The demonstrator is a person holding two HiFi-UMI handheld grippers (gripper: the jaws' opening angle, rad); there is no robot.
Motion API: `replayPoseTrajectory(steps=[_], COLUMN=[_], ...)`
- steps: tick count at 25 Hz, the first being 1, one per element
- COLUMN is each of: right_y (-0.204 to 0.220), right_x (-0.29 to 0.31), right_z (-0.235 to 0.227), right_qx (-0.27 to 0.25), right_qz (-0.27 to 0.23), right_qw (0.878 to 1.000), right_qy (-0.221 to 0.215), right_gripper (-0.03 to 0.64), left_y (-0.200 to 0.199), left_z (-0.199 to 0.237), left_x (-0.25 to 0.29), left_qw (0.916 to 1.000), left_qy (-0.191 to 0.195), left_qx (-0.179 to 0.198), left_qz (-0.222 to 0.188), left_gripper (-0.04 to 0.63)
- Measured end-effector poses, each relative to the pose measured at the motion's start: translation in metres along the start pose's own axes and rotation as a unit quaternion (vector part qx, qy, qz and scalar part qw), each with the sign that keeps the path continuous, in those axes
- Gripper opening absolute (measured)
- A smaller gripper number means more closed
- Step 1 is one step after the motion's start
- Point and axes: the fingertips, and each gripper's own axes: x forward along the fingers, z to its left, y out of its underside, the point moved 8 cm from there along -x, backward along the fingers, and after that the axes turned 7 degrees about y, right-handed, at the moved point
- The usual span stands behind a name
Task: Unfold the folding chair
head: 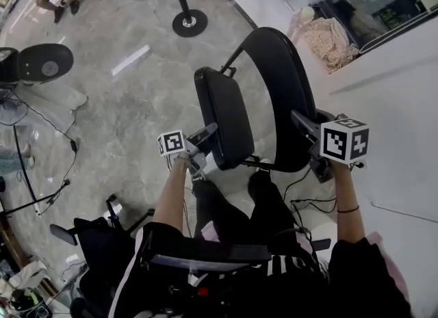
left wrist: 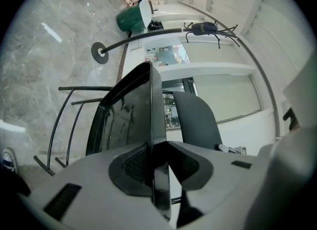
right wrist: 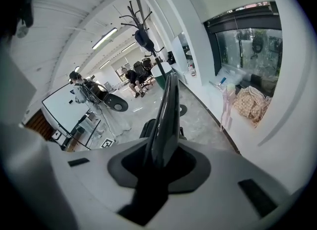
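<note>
Where the folding chair (head: 274, 91) stood on the marble floor (head: 137, 98) just before the person's knees, both hands gripped it to spread it.
Its backrest (head: 279, 81) leaned away on the right and its padded seat (head: 222, 115) stood nearly upright beside it, a gap between them, so the unfolding looked part done. The right hand-held gripper (right wrist: 161, 157) was clamped narrow on the backrest's thin edge, likely to steady the frame. The left hand-held gripper (left wrist: 159, 150) pinched the seat's near edge, probably placed to swing it down.
</note>
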Motion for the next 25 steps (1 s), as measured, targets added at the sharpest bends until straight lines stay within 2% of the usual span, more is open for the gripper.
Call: replayPoseTrajectory(steps=[3, 6, 8, 12, 17, 21, 25], right_y=[0.001, 0.007, 0.013, 0.021, 0.030, 0.032, 0.038], right_x=[0.006, 0.017, 0.024, 0.037, 0.047, 0.052, 0.063], right_z=[0.021, 0.034, 0.033, 0.040, 0.055, 0.055, 0.047], right_qx=[-0.008, 0.007, 0.018, 0.021, 0.019, 0.017, 0.018], right_qz=[-0.006, -0.013, -0.012, -0.011, -0.007, -0.011, -0.004], right_qw=[1.000, 1.000, 1.000, 1.000, 1.000, 1.000, 1.000], right_qy=[0.002, 0.013, 0.015, 0.009, 0.003, 0.016, 0.022], right_gripper=[0.095, 0.091, 0.086, 0.086, 0.086, 0.086, 0.087], left_y=[-0.007, -0.013, -0.017, -0.028, -0.027, -0.033, -0.037], left_z=[0.008, 0.016, 0.030, 0.061, 0.081, 0.089, 0.113], left_x=[-0.024, -0.052, -0.075, -0.117, -0.156, -0.167, -0.188], left_qw=[0.9999, 0.9991, 0.9990, 0.9988, 0.9969, 0.9965, 0.9959], left_qy=[0.012, 0.032, 0.020, -0.025, -0.045, -0.017, -0.043], left_qx=[-0.001, -0.022, -0.026, -0.012, -0.008, -0.017, -0.013], left_qz=[0.006, -0.014, -0.028, -0.039, -0.065, -0.080, -0.079], left_gripper=[0.084, 0.089, 0.099, 0.133, 0.153, 0.160, 0.169])
